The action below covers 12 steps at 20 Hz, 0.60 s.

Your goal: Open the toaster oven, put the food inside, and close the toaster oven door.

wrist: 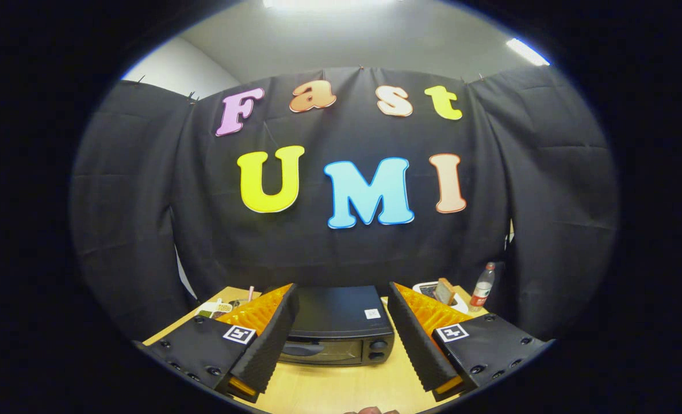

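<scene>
Tool fingers spread, toaster oven beyond, shut

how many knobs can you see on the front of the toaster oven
2. Both knobs sit at the right end of the toaster oven front, one above the other, beside the shut door. The open gripper frames the oven; its fingers may hide others.

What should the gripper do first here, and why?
Probably move forward and down toward the handle on the toaster oven door. The door looks closed, the gripper is open and holds nothing, its fingers well short of the oven, and food waits on a plate beyond.
</scene>
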### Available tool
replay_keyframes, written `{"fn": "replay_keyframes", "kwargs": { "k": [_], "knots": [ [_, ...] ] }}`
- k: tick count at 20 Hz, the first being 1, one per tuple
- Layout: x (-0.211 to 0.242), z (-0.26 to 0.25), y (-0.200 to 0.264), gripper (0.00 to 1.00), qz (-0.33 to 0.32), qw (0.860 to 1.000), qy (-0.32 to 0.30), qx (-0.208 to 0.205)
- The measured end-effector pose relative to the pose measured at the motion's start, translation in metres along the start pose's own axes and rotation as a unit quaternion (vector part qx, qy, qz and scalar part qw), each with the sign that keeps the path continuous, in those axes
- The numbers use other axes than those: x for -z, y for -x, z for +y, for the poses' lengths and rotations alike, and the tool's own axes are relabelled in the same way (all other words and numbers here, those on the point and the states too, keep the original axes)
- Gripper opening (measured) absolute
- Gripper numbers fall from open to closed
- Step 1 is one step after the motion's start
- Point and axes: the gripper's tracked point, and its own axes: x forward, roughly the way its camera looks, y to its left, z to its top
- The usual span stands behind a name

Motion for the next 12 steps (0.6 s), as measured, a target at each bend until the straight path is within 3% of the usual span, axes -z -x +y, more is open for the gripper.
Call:
{"fn": "replay_keyframes", "kwargs": {
  "k": [6,12],
  "knots": [
    [0.007,-0.061,0.034,0.98,-0.016,0.997,-0.031,0.062],
    [0.0,-0.061,0.035,0.98,-0.021,0.998,-0.024,0.059]
  ]
}}
